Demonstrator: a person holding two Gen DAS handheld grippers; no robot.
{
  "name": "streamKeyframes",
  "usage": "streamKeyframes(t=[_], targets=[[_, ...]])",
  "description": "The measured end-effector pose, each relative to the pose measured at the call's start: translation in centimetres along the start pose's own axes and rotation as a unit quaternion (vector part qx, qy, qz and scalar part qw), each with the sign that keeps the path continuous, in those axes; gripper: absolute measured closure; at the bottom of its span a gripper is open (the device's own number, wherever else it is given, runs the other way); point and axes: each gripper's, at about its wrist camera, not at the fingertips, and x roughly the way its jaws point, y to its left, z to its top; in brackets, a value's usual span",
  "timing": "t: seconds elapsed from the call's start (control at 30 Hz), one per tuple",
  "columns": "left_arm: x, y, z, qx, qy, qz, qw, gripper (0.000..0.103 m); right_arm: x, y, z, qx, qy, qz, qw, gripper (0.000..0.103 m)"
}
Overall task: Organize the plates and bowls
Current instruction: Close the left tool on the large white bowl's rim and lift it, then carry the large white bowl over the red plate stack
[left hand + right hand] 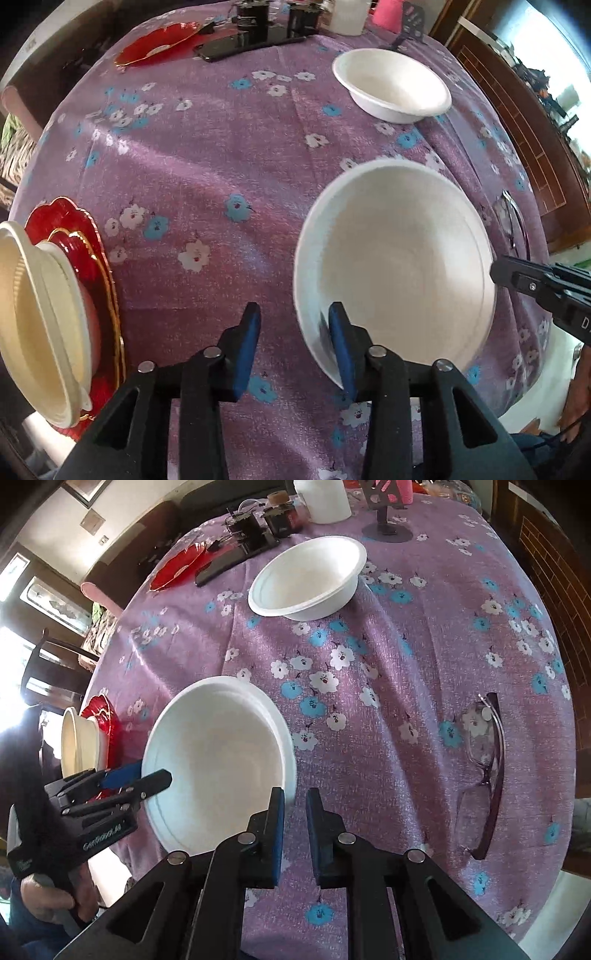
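Purple floral tablecloth [207, 155] fills the frame; left gripper [291, 347] gapes wide astride the near white bowl's [395, 266] rim at lower right, probably for stacking. Right gripper [295, 834], slightly parted, holds nothing.

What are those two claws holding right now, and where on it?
Nothing is clamped. The left gripper is open, straddling the near bowl's rim, one finger inside and one outside. The right gripper is open beside the bowl.

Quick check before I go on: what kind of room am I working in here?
Most likely a home dining room. A table under a purple floral tablecloth holds white bowls, a red plate and folded eyeglasses; framed pictures hang on the wall behind.
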Motion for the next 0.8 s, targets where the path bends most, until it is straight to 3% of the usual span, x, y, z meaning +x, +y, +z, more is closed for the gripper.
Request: streamKeyframes(t=[0.13,0.57,0.8], targets=[[-0.2,-1.2,-0.2,0.022,-0.01,0.003,0.9997,0.086,0.1,0.0,-0.3,0.002,-0.003,0.005,1.0,0.091],[-2.3,-1.8,-0.1,0.052,-0.054,0.036,0.9965,0.086,-1.3,1.4,-0.3,-0.015,-0.025,-0.003,1.0,0.093],[-4.5,-0.7,-0.1,0.041,-0.08,0.039,0.9952,0.086,-2.8,3.0,0.6,-0.032,-0.038,0.006,0.999,0.093]])
